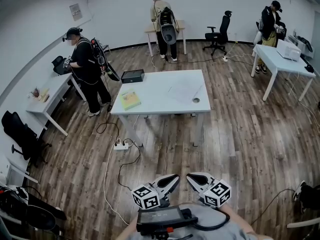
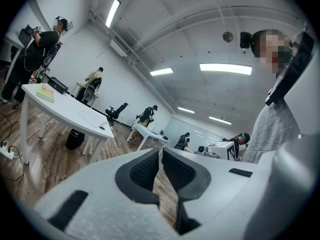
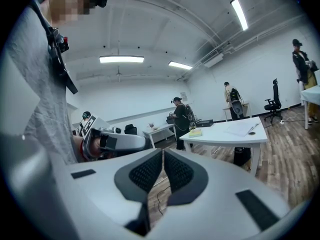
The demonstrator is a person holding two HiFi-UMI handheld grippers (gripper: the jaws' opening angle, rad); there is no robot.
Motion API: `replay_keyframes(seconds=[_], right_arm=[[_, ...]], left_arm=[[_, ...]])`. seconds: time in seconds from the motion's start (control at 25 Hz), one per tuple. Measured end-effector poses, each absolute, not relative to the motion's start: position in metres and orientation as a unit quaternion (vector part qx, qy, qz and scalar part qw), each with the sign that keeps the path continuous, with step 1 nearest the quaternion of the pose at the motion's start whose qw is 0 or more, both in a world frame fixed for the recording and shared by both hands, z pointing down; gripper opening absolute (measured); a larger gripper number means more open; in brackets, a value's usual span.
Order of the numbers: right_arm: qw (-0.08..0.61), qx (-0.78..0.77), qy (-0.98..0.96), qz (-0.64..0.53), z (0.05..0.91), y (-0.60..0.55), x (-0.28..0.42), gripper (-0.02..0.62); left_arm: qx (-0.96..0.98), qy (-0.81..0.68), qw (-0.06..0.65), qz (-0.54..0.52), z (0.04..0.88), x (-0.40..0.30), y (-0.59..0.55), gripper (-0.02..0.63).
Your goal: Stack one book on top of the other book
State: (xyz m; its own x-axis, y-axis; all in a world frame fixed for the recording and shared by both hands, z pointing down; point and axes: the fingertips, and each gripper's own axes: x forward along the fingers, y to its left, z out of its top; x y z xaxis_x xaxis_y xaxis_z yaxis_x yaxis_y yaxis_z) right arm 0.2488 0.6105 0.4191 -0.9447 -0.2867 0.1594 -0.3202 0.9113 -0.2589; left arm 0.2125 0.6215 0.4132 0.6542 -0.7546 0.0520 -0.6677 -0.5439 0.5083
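Note:
A yellow-green book (image 1: pixel 130 100) lies near the left end of the white table (image 1: pixel 155 109), far ahead of me. A pale flat book or sheet (image 1: pixel 186 90) lies to its right, with a small round object (image 1: pixel 196 100) beside it. Both grippers hang close to my body, well short of the table. My left gripper (image 1: pixel 172 179) and right gripper (image 1: pixel 191 177) point toward each other, both shut with nothing between the pads. The left gripper view shows its shut jaws (image 2: pixel 160 151) and the yellow book (image 2: pixel 46 92). The right gripper view shows its shut jaws (image 3: pixel 163 153) and the same book (image 3: pixel 195 132).
A black box (image 1: pixel 132 76) sits at the table's far left corner. A power strip (image 1: pixel 121 145) and cables lie on the wood floor before the table. A person (image 1: pixel 87 69) stands at a desk on the left. Other desks, chairs and people line the back wall.

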Motion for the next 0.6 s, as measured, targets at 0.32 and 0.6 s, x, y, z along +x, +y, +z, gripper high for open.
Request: replay_keyframes(seconds=[0.32,0.6], right_arm=[[0.063,0.155,-0.975,0.144,0.42,0.616,0.256,0.031],[0.076,0.151,-0.973,0.155,0.428,0.616,0.255,0.031]], left_arm=[[0.872,-0.412,0.25,-0.09,0.411,0.216,0.625,0.037],[0.867,-0.411,0.271,-0.083,0.425,0.22,0.626,0.037]])
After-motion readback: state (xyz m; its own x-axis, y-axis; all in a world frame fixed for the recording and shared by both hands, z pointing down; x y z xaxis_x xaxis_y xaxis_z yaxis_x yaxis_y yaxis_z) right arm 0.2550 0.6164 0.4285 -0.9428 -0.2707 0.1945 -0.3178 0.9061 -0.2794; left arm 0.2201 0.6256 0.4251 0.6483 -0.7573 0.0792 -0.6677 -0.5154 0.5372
